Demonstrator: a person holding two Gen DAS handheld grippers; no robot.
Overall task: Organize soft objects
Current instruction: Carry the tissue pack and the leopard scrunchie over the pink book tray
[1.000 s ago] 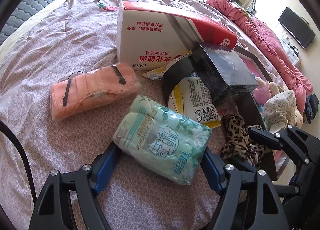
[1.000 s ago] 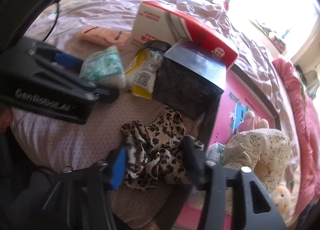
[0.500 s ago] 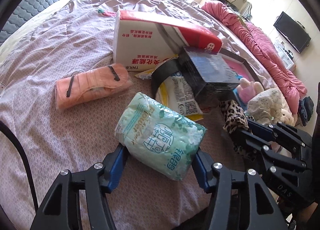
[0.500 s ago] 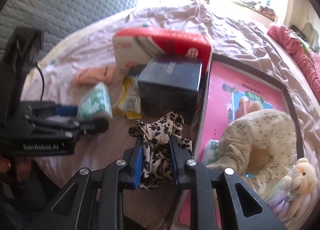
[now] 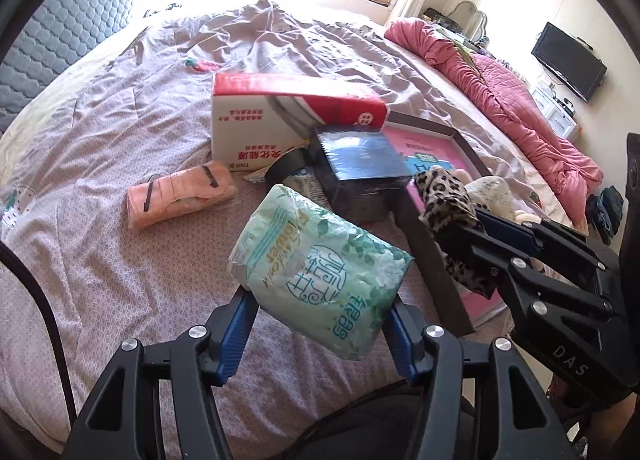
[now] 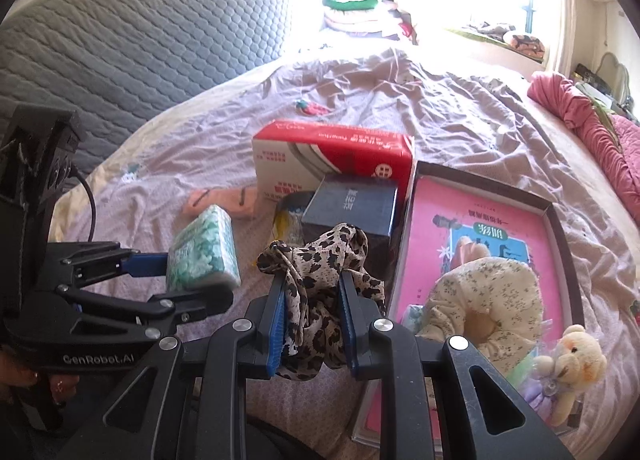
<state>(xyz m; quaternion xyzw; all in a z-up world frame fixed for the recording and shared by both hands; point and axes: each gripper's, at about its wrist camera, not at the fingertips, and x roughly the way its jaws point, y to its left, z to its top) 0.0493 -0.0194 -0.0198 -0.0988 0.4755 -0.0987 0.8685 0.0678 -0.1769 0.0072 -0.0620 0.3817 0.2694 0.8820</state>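
Now both packs are off the bedspread point(image 5: 120, 268); a second ago the green tissue pack point(image 5: 320, 272) lay on it between parted jaws and the leopard-print cloth point(image 6: 316, 292) sat heaped by the tray's near-left corner; the left gripper point(image 5: 320, 324) has since clamped on the tissue pack and lifted it, and the right gripper point(image 6: 312, 324) has pinched shut on the cloth and raised it too. In my judgement that ends the picking step; what remains is carrying both over the dark-rimmed pink tray point(image 6: 560, 216), where a floral cushion point(image 6: 492, 300) and a small teddy bear point(image 6: 572, 360) already lie; the peach pouch point(image 5: 180, 196) waits on the bedspread left of the red-and-white box point(image 5: 260, 132).
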